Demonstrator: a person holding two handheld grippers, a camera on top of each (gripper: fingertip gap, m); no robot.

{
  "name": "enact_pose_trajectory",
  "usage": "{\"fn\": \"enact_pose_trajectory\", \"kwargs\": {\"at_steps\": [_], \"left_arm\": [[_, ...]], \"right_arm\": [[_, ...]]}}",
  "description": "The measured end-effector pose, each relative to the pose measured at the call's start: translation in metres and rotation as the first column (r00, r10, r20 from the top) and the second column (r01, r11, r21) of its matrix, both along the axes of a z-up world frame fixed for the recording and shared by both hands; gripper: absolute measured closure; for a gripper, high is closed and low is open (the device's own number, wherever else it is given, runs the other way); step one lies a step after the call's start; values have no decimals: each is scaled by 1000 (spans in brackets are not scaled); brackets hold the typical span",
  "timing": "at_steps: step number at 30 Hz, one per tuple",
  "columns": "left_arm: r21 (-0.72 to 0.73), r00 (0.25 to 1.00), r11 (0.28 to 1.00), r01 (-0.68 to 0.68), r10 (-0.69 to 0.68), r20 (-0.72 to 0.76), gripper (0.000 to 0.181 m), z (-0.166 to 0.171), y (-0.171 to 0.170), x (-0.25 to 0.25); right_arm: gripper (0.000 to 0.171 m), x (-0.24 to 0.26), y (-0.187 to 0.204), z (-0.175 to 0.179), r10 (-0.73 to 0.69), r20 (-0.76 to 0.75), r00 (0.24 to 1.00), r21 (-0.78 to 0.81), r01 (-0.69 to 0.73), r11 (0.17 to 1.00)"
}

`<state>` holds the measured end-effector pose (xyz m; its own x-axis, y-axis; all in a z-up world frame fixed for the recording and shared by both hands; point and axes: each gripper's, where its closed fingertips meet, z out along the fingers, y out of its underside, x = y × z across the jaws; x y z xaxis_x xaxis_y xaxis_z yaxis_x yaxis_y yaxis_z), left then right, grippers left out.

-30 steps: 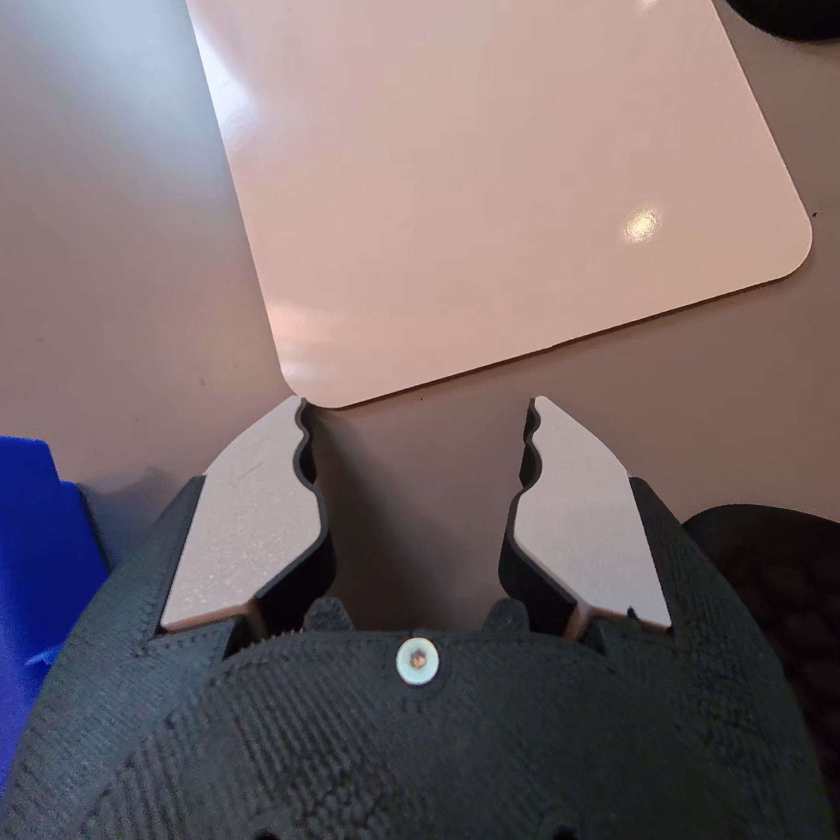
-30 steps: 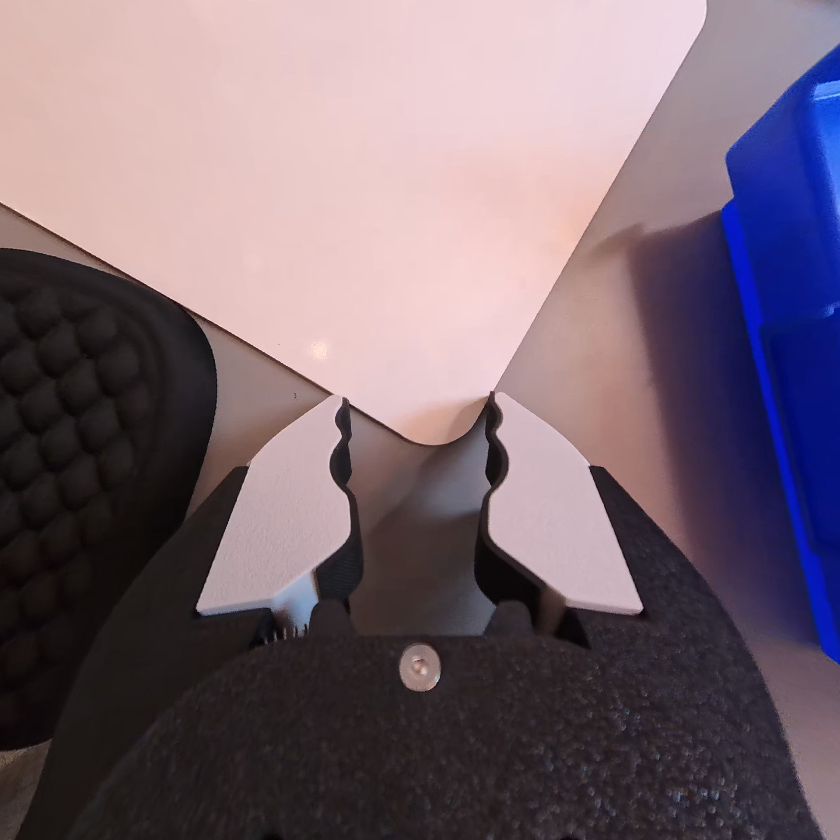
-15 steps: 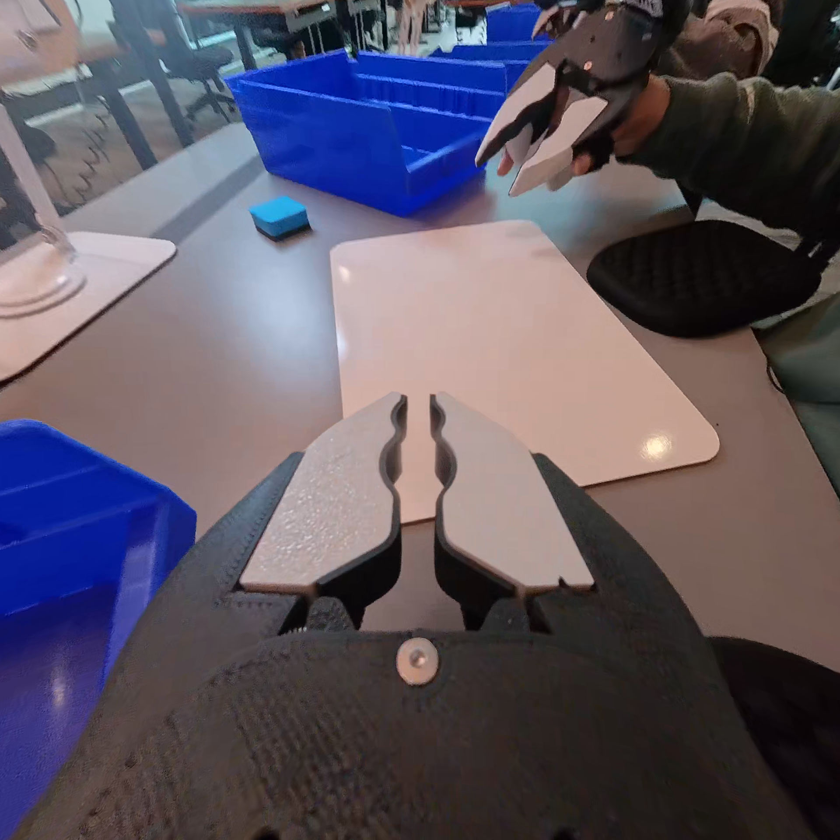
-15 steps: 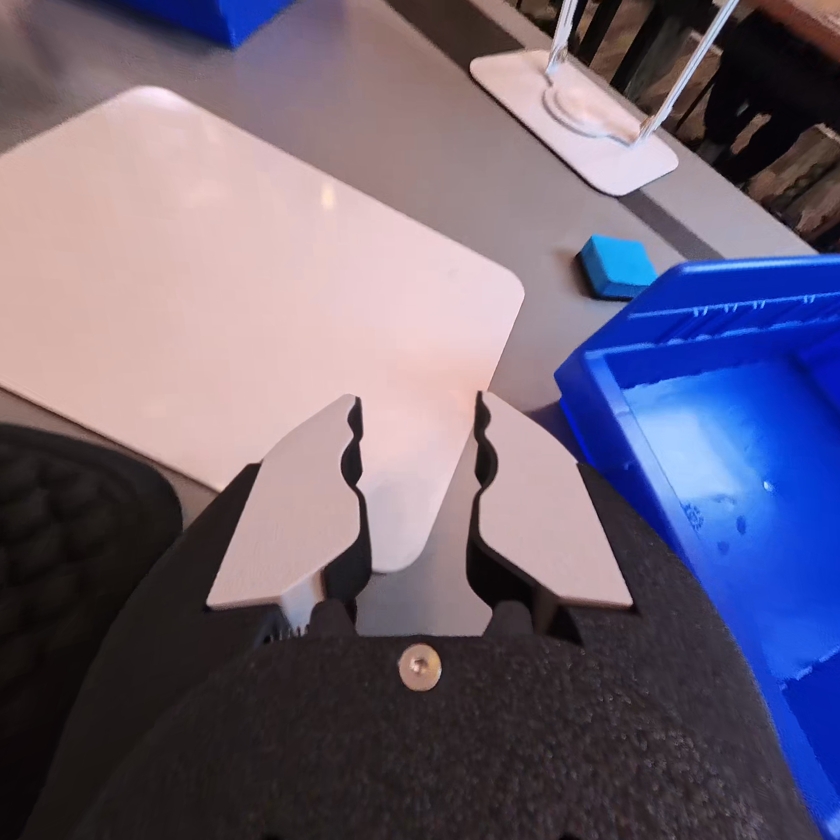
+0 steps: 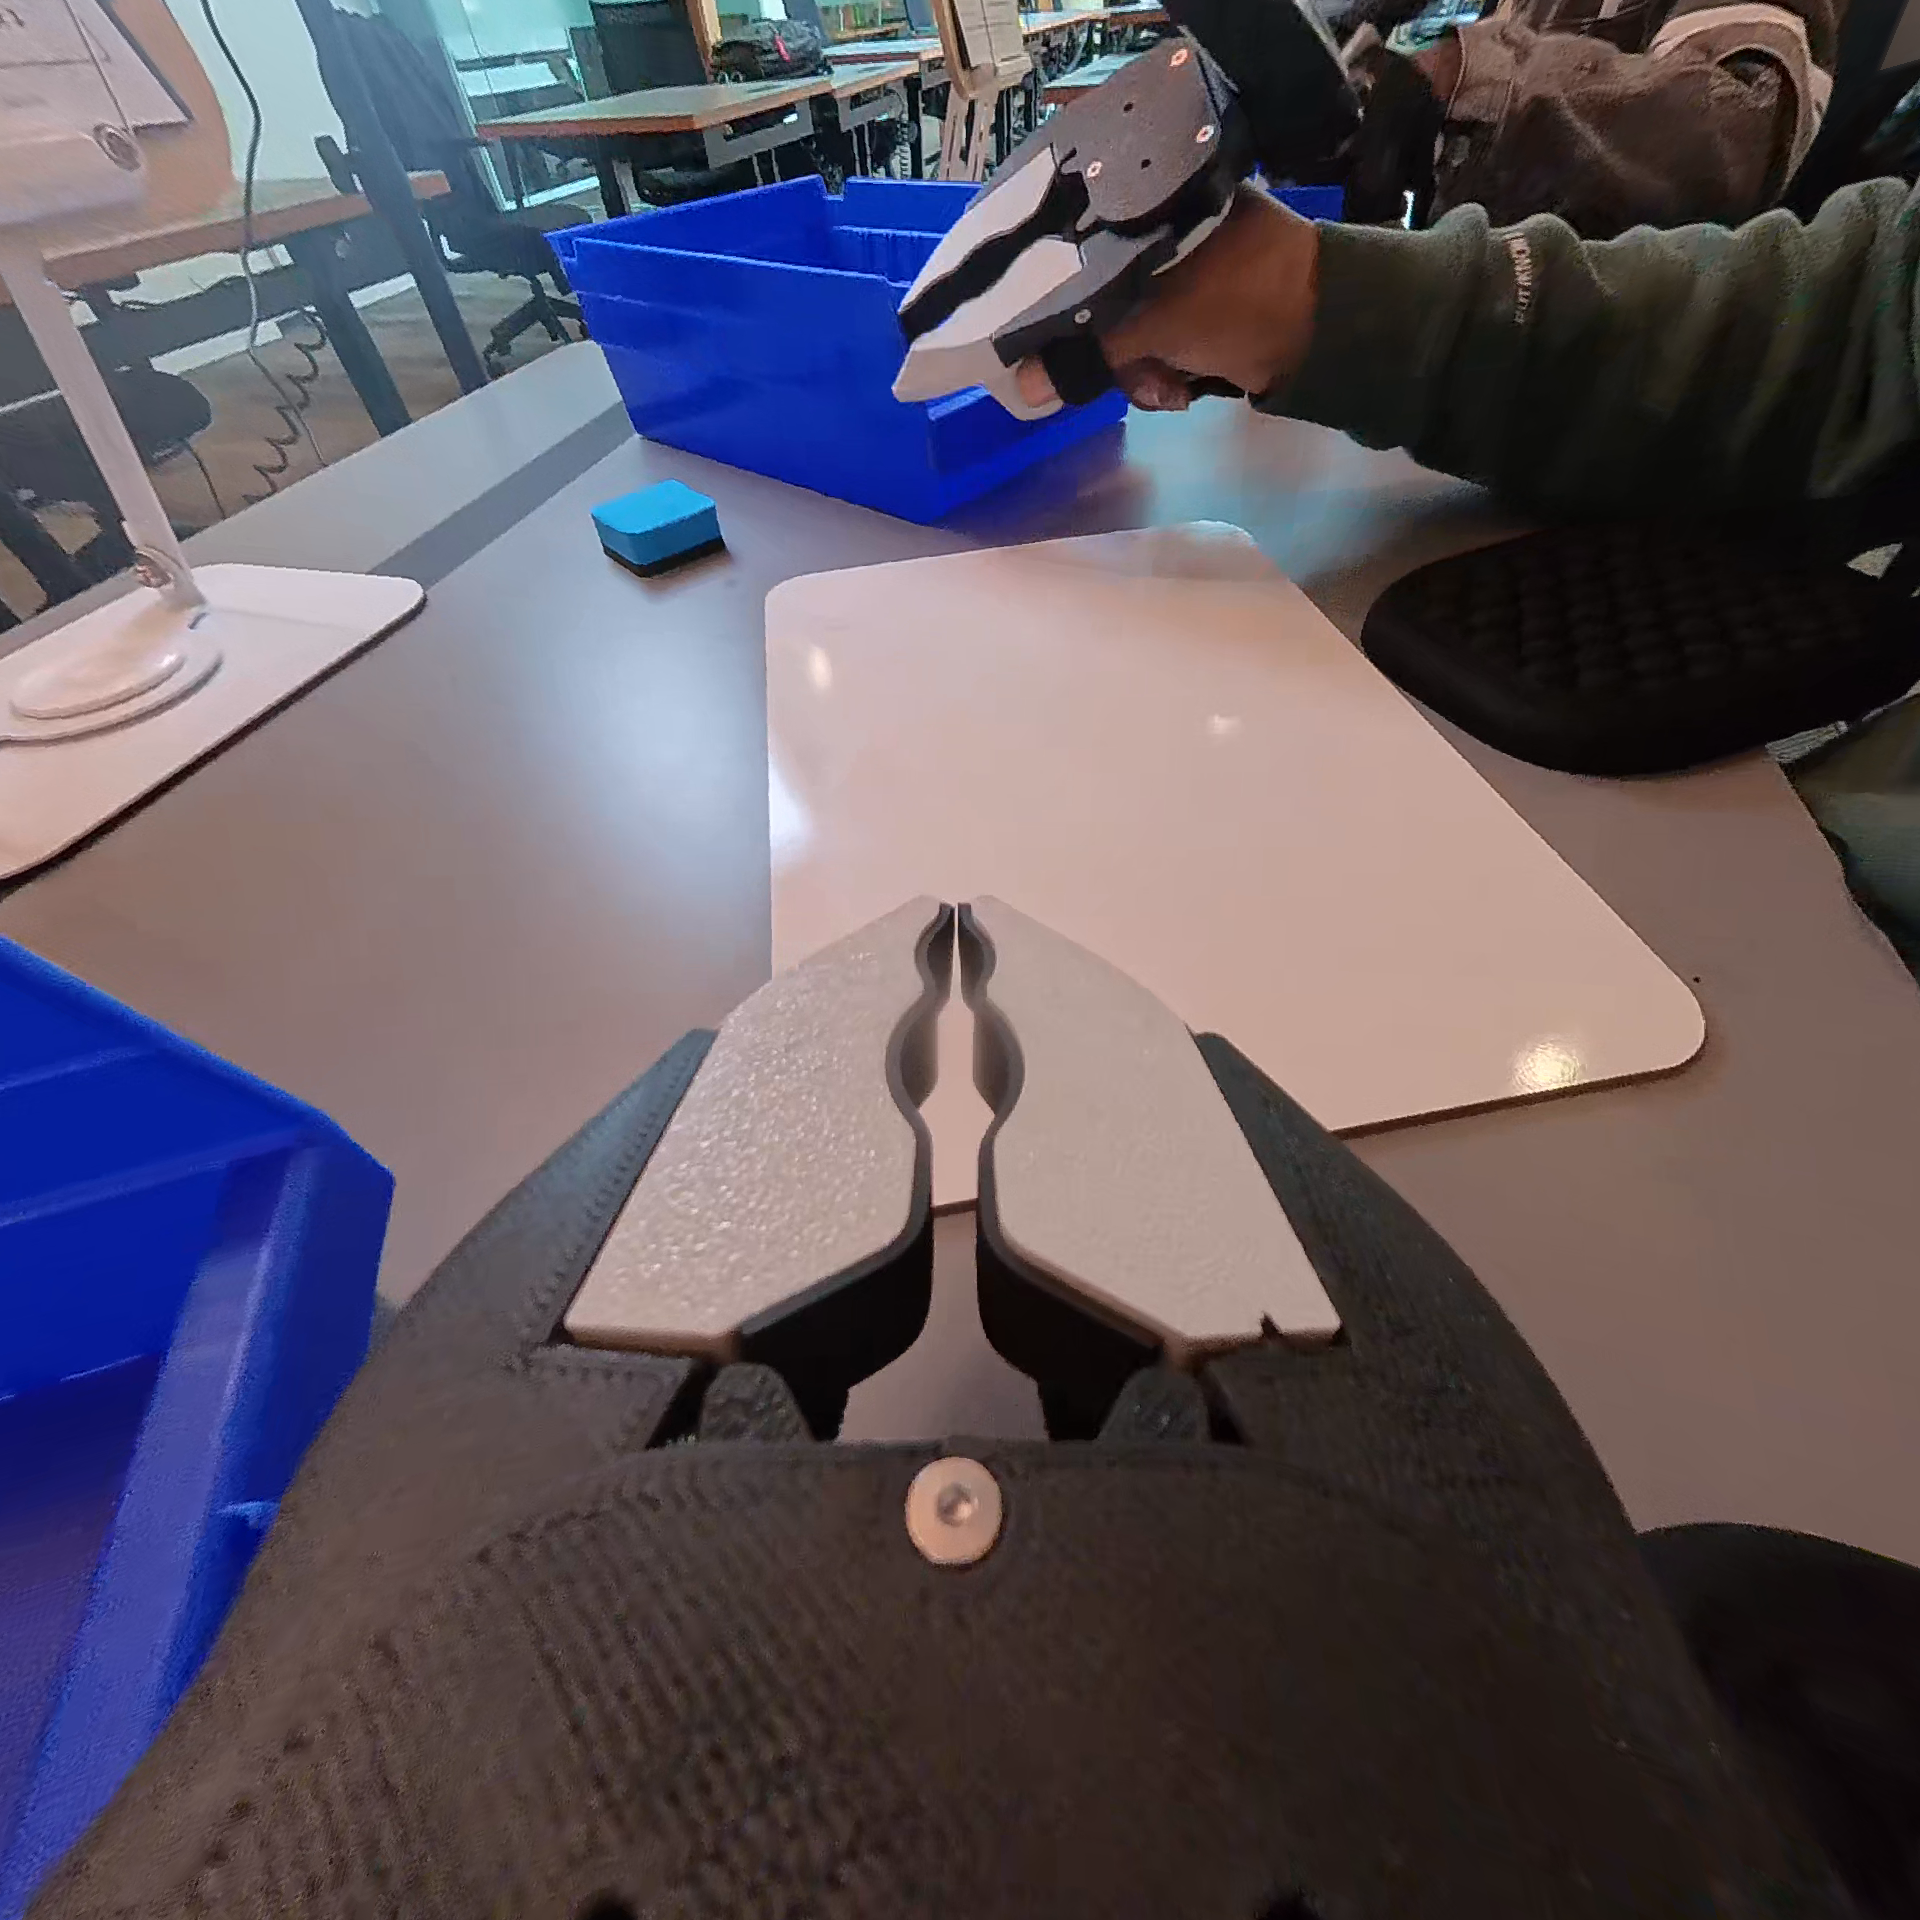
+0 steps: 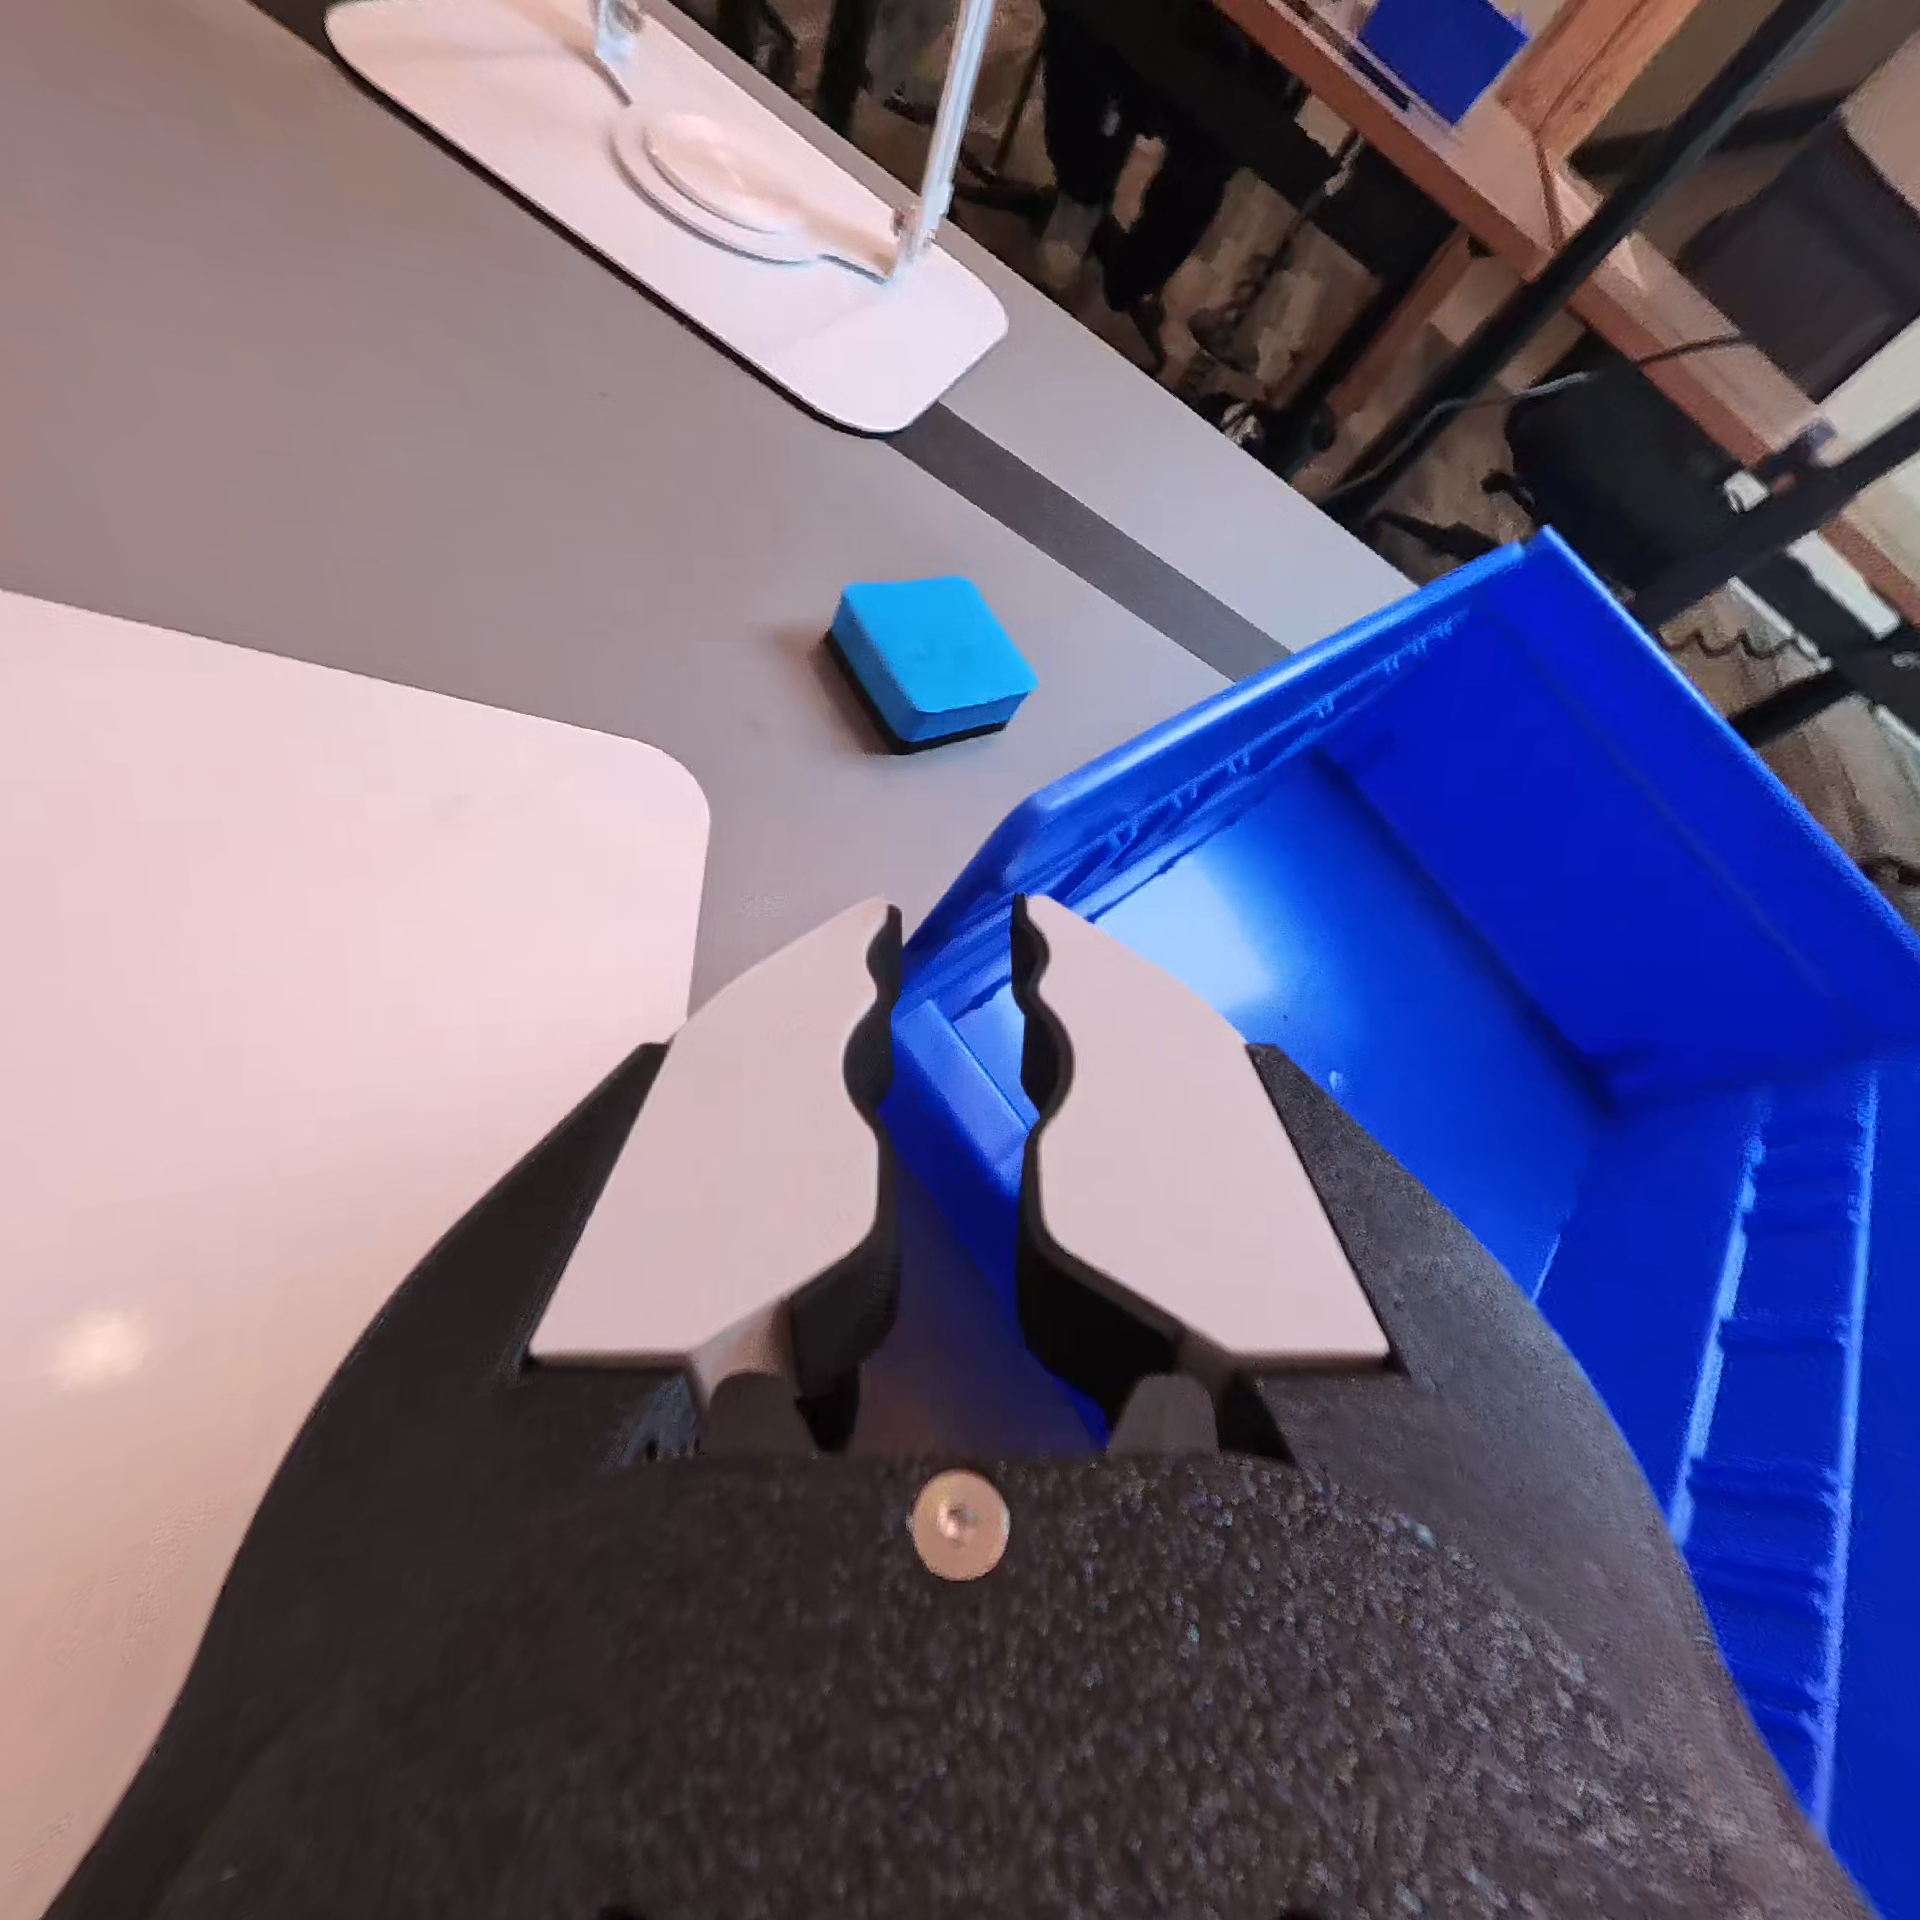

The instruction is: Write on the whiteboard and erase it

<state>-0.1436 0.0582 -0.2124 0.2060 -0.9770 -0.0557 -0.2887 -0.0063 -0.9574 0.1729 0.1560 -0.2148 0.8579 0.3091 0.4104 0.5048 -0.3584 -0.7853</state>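
Observation:
The blank whiteboard (image 5: 1143,790) lies flat on the grey table; it also shows at the left of the right wrist view (image 6: 312,987). A blue eraser (image 5: 658,525) with a black base sits on the table beyond the board's far left corner, and shows in the right wrist view (image 6: 930,660). My left gripper (image 5: 956,909) is shut and empty above the board's near left corner. My right gripper (image 6: 954,914) is open by a narrow gap, empty, above the near corner of a blue bin (image 6: 1455,987). In the left wrist view it hangs in the air (image 5: 935,343).
The blue bin stands beyond the board (image 5: 790,343). Another blue bin (image 5: 125,1195) is at my near left. A white lamp base (image 5: 156,665) stands at the far left, also seen in the right wrist view (image 6: 675,208). A black cushion (image 5: 1642,644) lies right of the board. My hands' fingertips stand some 35 cm from each other. From the right gripper's tips to the blue eraser (image 5: 658,525) is close to 12 cm. It is also in sight in the right wrist view (image 6: 879,610).
My left gripper has closed from wide open to shut and tilted up from the board. My right gripper has lifted off the board, swung towards the blue bin, and its gap has narrowed.

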Motion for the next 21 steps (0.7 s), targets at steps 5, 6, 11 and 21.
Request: {"fn": "enact_pose_trajectory", "kwargs": {"at_steps": [5,6,11,21], "left_arm": [[-13,1000,1000,10,-10,-10,181,-6,-2,-1],[-18,1000,1000,12,-12,-9,181,-6,-2,0],[-35,1000,999,12,-13,-11,181,-10,-1,2],[-45,999,998,-33,34,14,174,-6,8,-2]], "right_arm": [[152,9,-14,-1,115,77,990,-3,-115,993],[152,12,-18,-1,144,91,985,-13,-144,990],[152,35,-24,-1,249,100,963,-22,-248,968],[125,-4,-17,56,254,-23,967,-4,-254,967]]}}
